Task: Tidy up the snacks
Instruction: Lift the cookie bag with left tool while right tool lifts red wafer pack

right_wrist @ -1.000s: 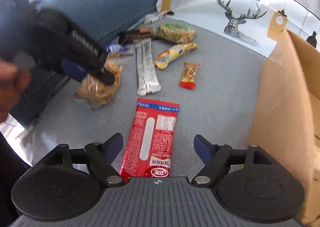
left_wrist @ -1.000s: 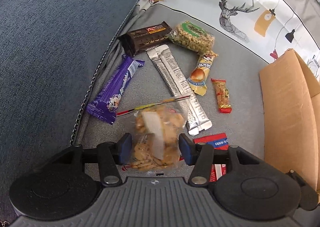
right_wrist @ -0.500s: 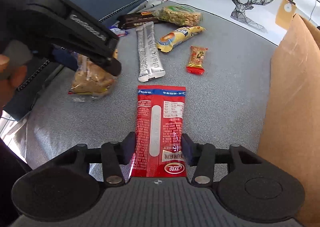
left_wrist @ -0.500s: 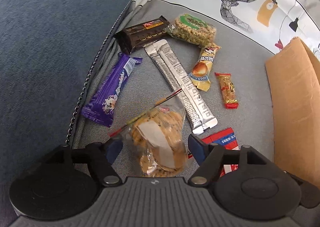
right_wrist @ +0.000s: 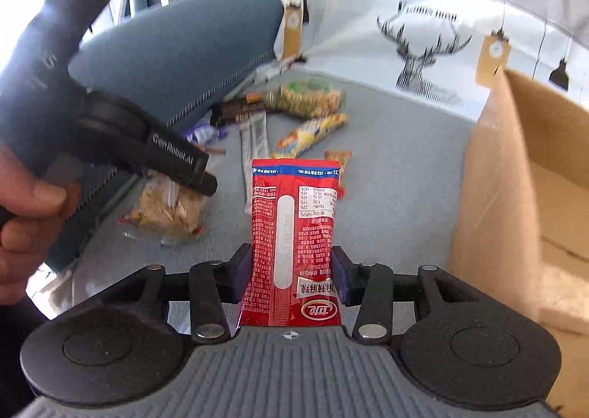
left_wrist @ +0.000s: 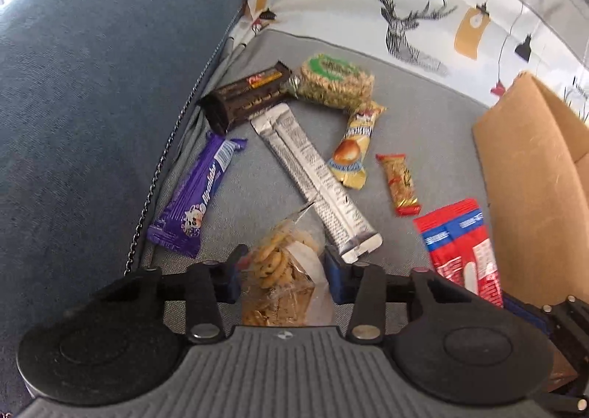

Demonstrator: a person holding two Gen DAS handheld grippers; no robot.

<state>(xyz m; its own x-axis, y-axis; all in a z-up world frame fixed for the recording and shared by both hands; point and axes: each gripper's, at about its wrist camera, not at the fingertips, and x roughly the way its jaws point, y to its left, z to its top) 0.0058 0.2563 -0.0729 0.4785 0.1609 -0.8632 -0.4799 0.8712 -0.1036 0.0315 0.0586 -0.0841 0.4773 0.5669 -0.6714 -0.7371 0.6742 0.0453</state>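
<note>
A clear bag of cookies (left_wrist: 274, 259) lies on the grey sofa seat between the blue pads of my left gripper (left_wrist: 283, 276). The jaws are closing and pinch its sides. From the right wrist view the same bag (right_wrist: 169, 208) sits under the left gripper's black fingers (right_wrist: 198, 180), with a hand on the handle. My right gripper (right_wrist: 291, 271) is shut on a red snack packet (right_wrist: 294, 226), which is raised off the seat and stands up beside the brown cardboard box (right_wrist: 515, 197). The left wrist view shows that packet (left_wrist: 464, 248) against the box wall (left_wrist: 526, 179).
Loose snacks lie on the seat: a purple bar (left_wrist: 198, 197), a dark brown bar (left_wrist: 246, 98), a green noodle pack (left_wrist: 335, 81), a silver stick pack (left_wrist: 316, 182), a yellow packet (left_wrist: 355, 145) and a small orange packet (left_wrist: 399, 184). A blue cushion (left_wrist: 92, 87) rises at left, a deer-print cushion (left_wrist: 423, 6) behind.
My right gripper closed on the red packet and lifted it off the seat. My left gripper widened around the cookie bag, then closed in on it.
</note>
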